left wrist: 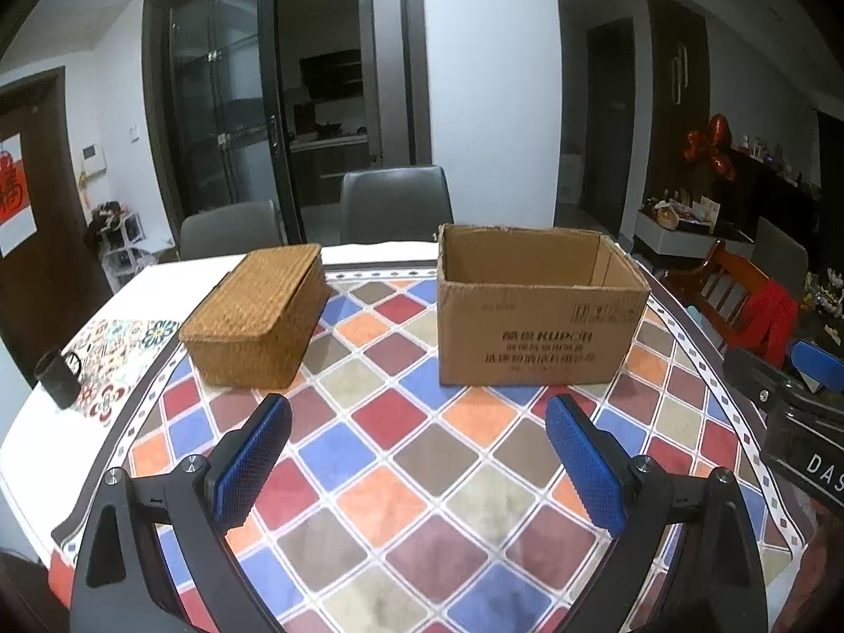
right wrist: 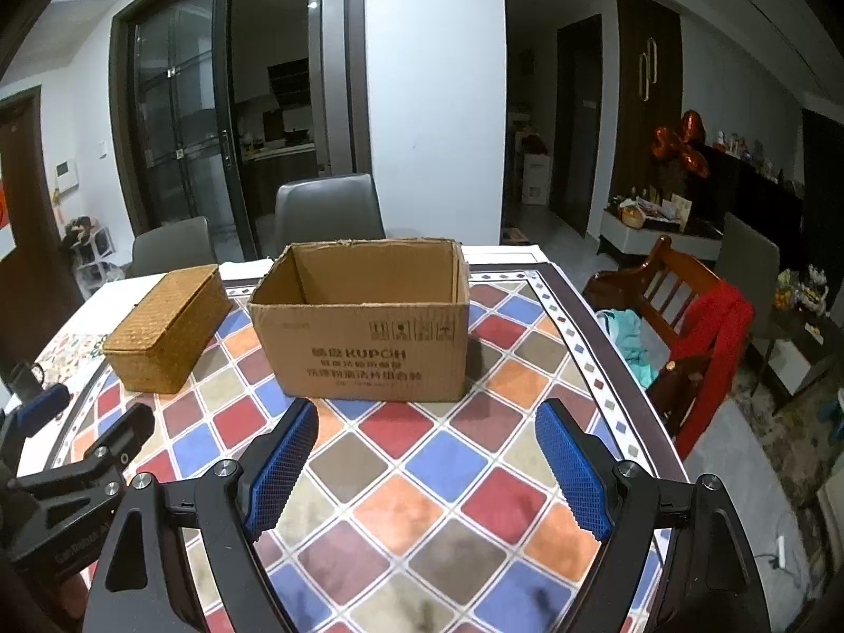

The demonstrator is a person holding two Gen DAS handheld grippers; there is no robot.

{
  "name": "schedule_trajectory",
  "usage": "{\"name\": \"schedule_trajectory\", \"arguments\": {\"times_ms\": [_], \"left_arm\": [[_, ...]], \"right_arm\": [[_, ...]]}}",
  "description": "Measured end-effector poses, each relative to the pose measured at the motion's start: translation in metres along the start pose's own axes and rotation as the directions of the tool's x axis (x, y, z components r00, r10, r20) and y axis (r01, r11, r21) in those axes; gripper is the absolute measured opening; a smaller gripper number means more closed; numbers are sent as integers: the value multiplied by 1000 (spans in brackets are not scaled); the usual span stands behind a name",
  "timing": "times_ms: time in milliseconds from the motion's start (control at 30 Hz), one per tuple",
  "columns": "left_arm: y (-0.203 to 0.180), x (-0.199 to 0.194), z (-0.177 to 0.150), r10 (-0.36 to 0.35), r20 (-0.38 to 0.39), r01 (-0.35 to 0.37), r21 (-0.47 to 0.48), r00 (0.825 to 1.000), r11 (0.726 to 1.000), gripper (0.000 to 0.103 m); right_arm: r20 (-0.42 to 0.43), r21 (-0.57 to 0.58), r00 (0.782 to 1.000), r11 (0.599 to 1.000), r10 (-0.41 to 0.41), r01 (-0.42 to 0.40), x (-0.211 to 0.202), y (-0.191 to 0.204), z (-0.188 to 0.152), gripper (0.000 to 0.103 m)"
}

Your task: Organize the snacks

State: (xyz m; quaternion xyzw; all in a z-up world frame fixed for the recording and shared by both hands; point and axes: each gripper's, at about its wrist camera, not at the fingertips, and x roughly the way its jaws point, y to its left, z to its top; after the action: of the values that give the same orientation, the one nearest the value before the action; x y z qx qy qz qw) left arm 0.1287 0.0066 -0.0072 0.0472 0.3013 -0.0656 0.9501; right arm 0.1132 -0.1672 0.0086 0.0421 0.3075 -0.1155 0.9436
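An open brown cardboard box point(left wrist: 533, 327) stands on the table with the checkered cloth point(left wrist: 401, 448); its inside, as far as it shows, looks empty. It also shows in the right wrist view point(right wrist: 364, 337). A woven lidded basket point(left wrist: 253, 316) sits left of the box, lid closed; it shows in the right wrist view too point(right wrist: 163, 327). My left gripper point(left wrist: 419, 416) is open and empty, above the table in front of both. My right gripper point(right wrist: 424, 422) is open and empty, in front of the box. No snacks are visible.
A black mug point(left wrist: 58, 377) stands at the table's left edge. Grey chairs point(left wrist: 395, 205) stand behind the table. A wooden chair with red cloth point(right wrist: 696, 327) stands to the right. The other gripper shows at the right edge point(left wrist: 791, 411) and at the left edge point(right wrist: 68, 464).
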Motion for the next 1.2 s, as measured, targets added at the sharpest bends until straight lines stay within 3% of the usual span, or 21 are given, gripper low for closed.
{"name": "schedule_trajectory", "arguments": {"times_ms": [200,667,1200], "left_arm": [[10,-11,-14,25,-18,-26,-34,1000,999,98],[13,-36,-33,34,-21,-35,-49,999,998,98],[16,-46,-39,25,-25,-26,-61,999,998,98]], "right_arm": [[9,-5,999,999,-35,35,-16,2,-12,85],[34,-18,999,1000,-25,26,-45,10,-39,85],[38,-16,999,999,-31,31,-54,8,-42,85]]}}
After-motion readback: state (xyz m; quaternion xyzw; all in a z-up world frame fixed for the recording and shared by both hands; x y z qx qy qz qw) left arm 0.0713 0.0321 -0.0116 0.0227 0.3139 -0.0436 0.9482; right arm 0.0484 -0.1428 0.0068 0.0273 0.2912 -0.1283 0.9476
